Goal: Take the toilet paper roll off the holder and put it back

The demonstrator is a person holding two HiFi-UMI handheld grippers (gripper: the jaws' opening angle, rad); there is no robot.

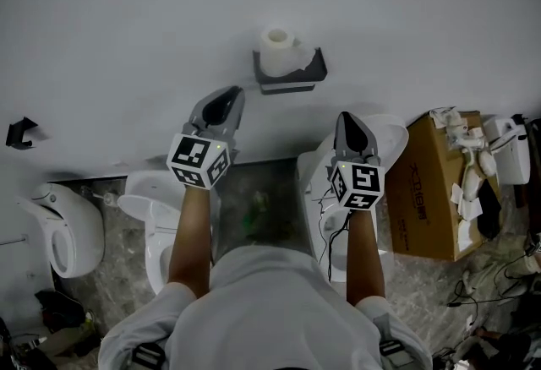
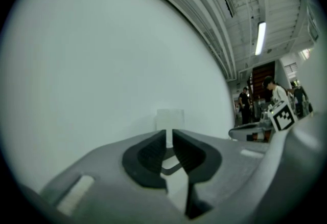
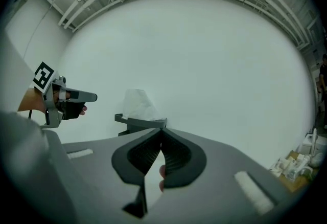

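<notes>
A white toilet paper roll (image 1: 277, 50) stands upright on a dark grey holder (image 1: 292, 77) fixed to the white wall. In the right gripper view the roll (image 3: 139, 105) sits on the holder (image 3: 137, 122) just left of the jaw tips. My left gripper (image 1: 230, 95) is below and left of the holder, apart from it, with a narrow slit between its jaws and nothing in it. A pale upright shape (image 2: 170, 118), probably the roll, shows just above that gripper's tips (image 2: 169, 134). My right gripper (image 1: 345, 118) is below and right of the holder, its tips (image 3: 161, 131) together and empty.
Two white toilets (image 1: 156, 216) (image 1: 391, 133) stand below the arms, with a urinal (image 1: 59, 225) at the far left. A cardboard box (image 1: 431, 191) with white scraps is at the right. A small black hook (image 1: 21, 132) is on the wall. People (image 2: 245, 105) stand far off.
</notes>
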